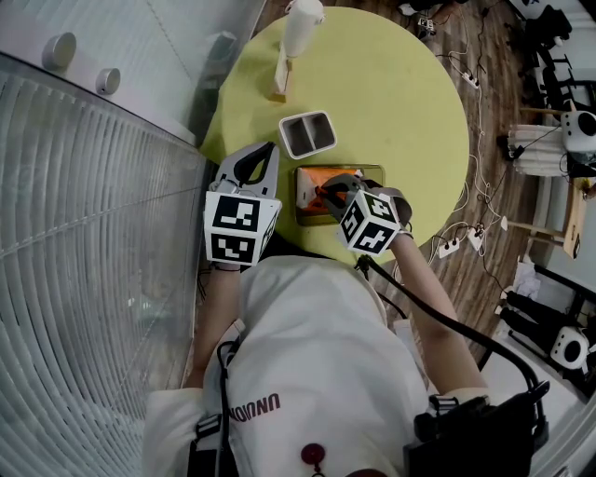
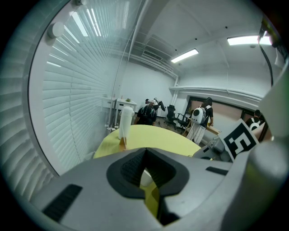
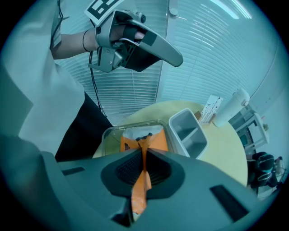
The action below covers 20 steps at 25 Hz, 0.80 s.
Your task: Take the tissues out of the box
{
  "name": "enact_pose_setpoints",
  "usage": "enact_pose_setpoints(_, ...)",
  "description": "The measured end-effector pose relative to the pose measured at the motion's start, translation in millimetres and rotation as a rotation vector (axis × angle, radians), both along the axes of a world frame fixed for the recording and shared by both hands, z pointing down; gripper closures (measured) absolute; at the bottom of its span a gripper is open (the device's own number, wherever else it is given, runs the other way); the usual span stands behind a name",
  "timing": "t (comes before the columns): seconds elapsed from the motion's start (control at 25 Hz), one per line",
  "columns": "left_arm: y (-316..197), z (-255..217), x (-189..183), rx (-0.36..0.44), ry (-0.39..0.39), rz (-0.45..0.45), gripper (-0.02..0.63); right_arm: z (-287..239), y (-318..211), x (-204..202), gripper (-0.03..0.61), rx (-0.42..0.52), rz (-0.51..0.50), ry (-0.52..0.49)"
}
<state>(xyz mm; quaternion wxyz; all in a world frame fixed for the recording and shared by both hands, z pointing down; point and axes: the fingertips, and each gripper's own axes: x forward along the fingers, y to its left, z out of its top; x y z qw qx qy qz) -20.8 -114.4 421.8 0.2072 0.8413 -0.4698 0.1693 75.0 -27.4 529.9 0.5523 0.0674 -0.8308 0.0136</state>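
Observation:
An orange tissue pack lies inside a clear box near the front edge of the round yellow table. My right gripper is shut on a fold of the pack's orange wrapper, which runs down between its pads. In the head view this right gripper sits over the box and the pack. My left gripper hangs in the air left of the box, off the table's edge. Its jaws are shut with nothing between them. From the right gripper view, the left gripper is high above the box.
A grey two-compartment tray stands just beyond the box. A white bottle-like thing and a small card stand at the table's far side. Window blinds run along the left. Cables lie on the wooden floor at the right.

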Motion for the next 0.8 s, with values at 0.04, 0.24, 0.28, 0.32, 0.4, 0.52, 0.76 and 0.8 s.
enact_pose_setpoints(0.04, 0.2, 0.0, 0.0, 0.0, 0.0, -0.001, 0.601, -0.7, -0.1, 0.4, 0.555, 0.004, -0.002, 0.001)
enact_pose_setpoints(0.24, 0.6, -0.3, -0.4, 0.001, 0.0, -0.005, 0.601, -4.9, -0.1, 1.0, 0.555, 0.024, -0.015, 0.008)
enact_pose_setpoints(0.28, 0.5, -0.2, -0.7, 0.0, 0.0, -0.005, 0.601, -5.8, -0.3, 0.7, 0.555, 0.027, -0.018, 0.009)
enact_pose_setpoints(0.32, 0.4, 0.1, -0.9, 0.0, -0.001, -0.005, 0.601, -6.7, -0.6, 0.4, 0.555, 0.03, -0.02, 0.01)
enact_pose_setpoints(0.4, 0.3, 1.2, -1.3, 0.0, -0.001, -0.006, 0.601, -8.3, -1.1, 0.1, 0.555, 0.035, -0.024, 0.011)
enact_pose_setpoints(0.52, 0.0, 2.2, -0.9, 0.002, -0.002, -0.004, 0.601, -10.9, -1.3, -0.4, 0.555, 0.037, -0.026, 0.008)
enact_pose_setpoints(0.76, -0.2, 0.5, 1.9, 0.003, -0.002, 0.002, 0.601, -17.7, -2.3, 0.2, 0.555, 0.053, -0.034, 0.004)
enact_pose_setpoints(0.8, 0.1, -0.1, 2.4, 0.002, -0.002, 0.002, 0.601, -18.6, -2.1, 0.5, 0.555, 0.052, -0.034, 0.004)
